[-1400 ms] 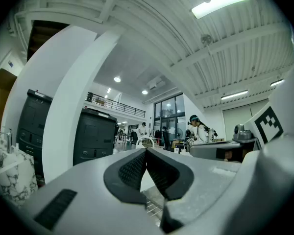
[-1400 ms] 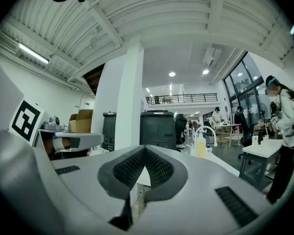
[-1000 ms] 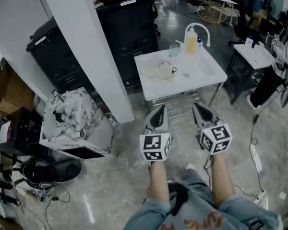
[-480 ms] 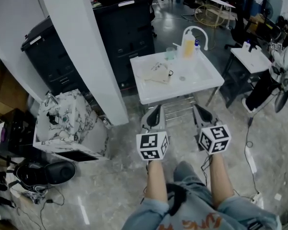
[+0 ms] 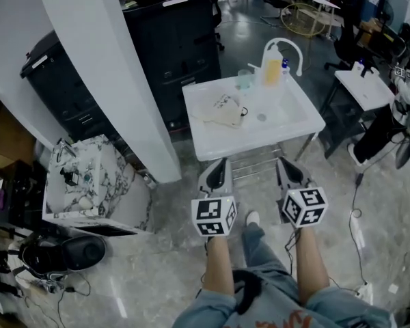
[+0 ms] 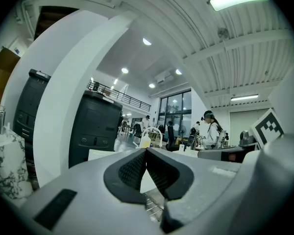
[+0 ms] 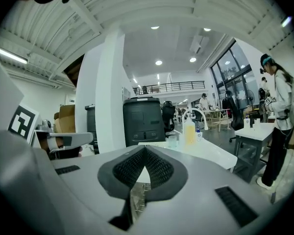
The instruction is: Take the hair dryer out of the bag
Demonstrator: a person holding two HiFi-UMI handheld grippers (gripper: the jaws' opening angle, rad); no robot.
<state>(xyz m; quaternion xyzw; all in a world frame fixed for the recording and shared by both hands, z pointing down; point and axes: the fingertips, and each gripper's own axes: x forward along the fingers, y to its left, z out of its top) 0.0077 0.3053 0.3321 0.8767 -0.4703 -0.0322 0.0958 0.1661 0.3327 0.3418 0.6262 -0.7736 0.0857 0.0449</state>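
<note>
Plainly, left gripper (image 5: 223, 162) and right gripper (image 5: 283, 161) are closed.

At lower centre the left claw (image 5: 223, 165) and right claw (image 5: 283, 163) sit side by side, jaws together, pointing up-frame at a white surface (image 5: 290, 118). On it lie a pale bag (image 5: 222, 108), a yellow bottle (image 5: 272, 67) and a cup (image 5: 244, 79). A marbled box (image 5: 89, 183) stands at left.

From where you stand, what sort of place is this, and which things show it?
Probably a lab or workshop: a white table with a wash bottle, tall black cabinets, and cables trailing over the polished floor.
</note>
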